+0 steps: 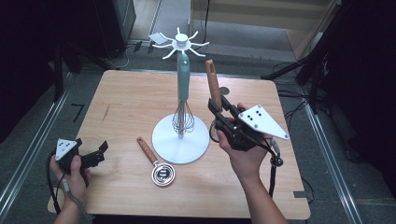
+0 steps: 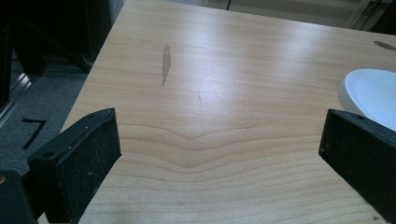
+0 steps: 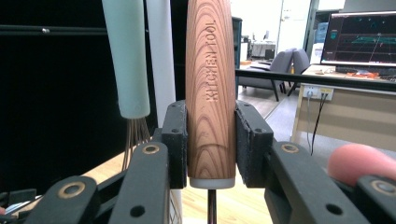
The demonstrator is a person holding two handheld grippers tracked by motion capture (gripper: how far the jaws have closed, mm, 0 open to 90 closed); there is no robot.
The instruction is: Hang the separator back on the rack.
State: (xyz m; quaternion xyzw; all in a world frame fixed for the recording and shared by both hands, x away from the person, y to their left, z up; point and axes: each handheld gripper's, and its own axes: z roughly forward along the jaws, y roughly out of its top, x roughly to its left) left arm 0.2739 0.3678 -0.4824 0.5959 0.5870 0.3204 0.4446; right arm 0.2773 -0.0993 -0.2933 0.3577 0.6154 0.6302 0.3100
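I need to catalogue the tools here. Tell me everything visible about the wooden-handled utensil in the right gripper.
The wooden-handled utensil has a tapered, striped-grain handle stamped KITCHEN TOOL, a pale collar and thin metal shank below. It stands upright, clamped between the right gripper's black pads, raised beside the white hanging stand. Its working end is hidden.

Light wooden table (image 1: 126, 93), grey carpet floor (image 1: 42, 140), lit monitor (image 3: 362, 35), grey office chairs (image 3: 280, 63)

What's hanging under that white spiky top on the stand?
A teal-handled whisk hangs from the white rack, wires down above its round base. Its hook is too small to make out.
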